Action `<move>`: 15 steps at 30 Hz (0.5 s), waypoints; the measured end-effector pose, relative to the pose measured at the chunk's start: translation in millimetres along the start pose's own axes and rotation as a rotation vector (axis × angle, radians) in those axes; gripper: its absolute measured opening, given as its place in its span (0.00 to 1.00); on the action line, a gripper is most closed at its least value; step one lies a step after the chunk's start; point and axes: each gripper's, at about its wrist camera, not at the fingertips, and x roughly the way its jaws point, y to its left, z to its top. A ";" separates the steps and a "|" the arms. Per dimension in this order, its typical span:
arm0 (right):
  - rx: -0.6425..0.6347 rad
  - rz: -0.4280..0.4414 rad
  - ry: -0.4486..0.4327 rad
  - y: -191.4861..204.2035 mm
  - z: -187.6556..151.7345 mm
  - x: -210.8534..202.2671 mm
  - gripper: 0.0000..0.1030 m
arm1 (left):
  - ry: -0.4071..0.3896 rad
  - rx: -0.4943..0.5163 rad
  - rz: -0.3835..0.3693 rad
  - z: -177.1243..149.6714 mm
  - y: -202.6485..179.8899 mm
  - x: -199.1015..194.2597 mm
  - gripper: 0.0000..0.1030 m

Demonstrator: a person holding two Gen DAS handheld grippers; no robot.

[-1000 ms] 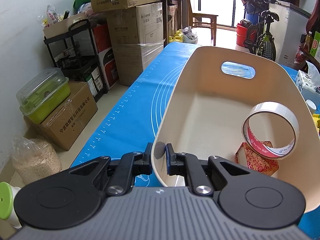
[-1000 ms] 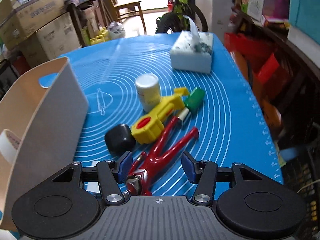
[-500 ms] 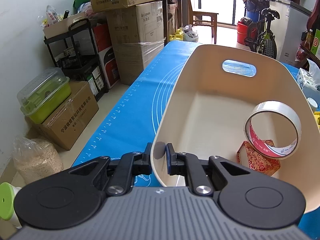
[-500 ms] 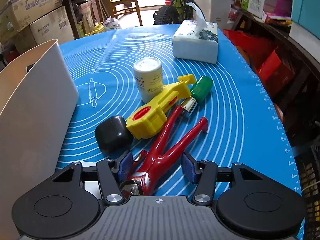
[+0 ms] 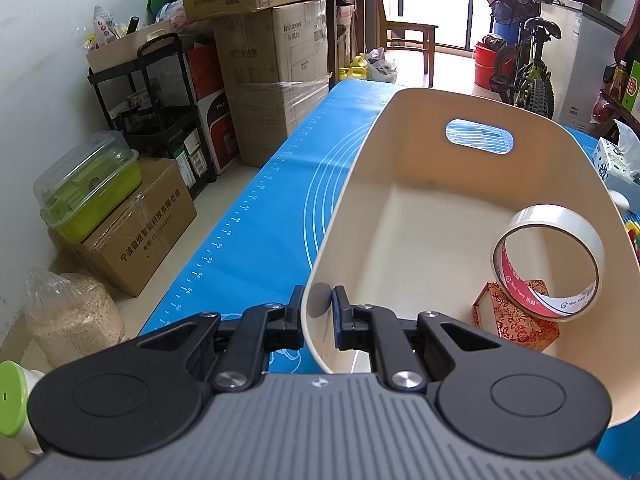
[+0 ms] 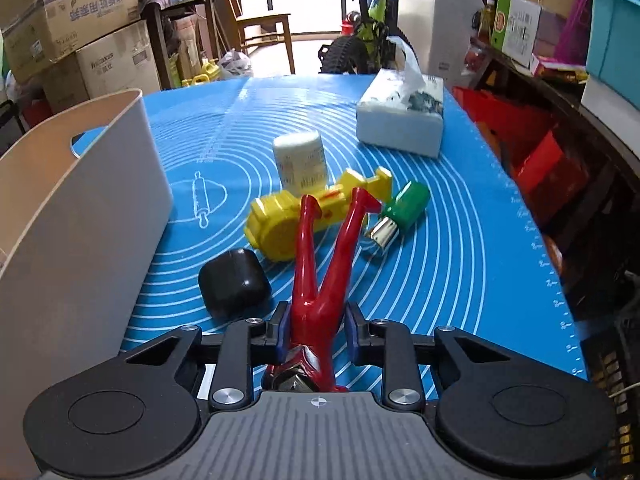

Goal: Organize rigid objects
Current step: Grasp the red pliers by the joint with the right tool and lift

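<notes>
Blue mat (image 6: 460,240) clutter is being cleared: the bin (image 5: 320,272) rim is clamped by the left gripper (image 5: 317,312), while the right gripper (image 6: 316,330) is closing on the red figure (image 6: 320,280); lifting toward nine o'clock seems next.

Both wrist views look down, sharing the basin (image 5: 400,128).

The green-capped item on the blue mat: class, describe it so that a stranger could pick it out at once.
Start at the tissue box at the blue mat's far side, then come nearer to the cluster of small things. At its right edge lies a small bottle on its side, the only one with a green cap and shiny silver neck.
</notes>
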 end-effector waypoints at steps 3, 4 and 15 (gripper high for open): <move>-0.004 0.002 -0.023 -1.0 1.6 -8.0 0.35 | 0.001 -0.002 0.000 0.0 -0.1 0.0 0.15; -0.001 0.003 -0.029 -2.2 2.2 -10.4 0.35 | 0.001 -0.003 0.000 -0.6 -0.4 0.3 0.15; -0.031 0.038 -0.138 -2.5 5.3 -51.9 0.35 | 0.005 -0.012 0.009 -0.5 -3.7 0.5 0.15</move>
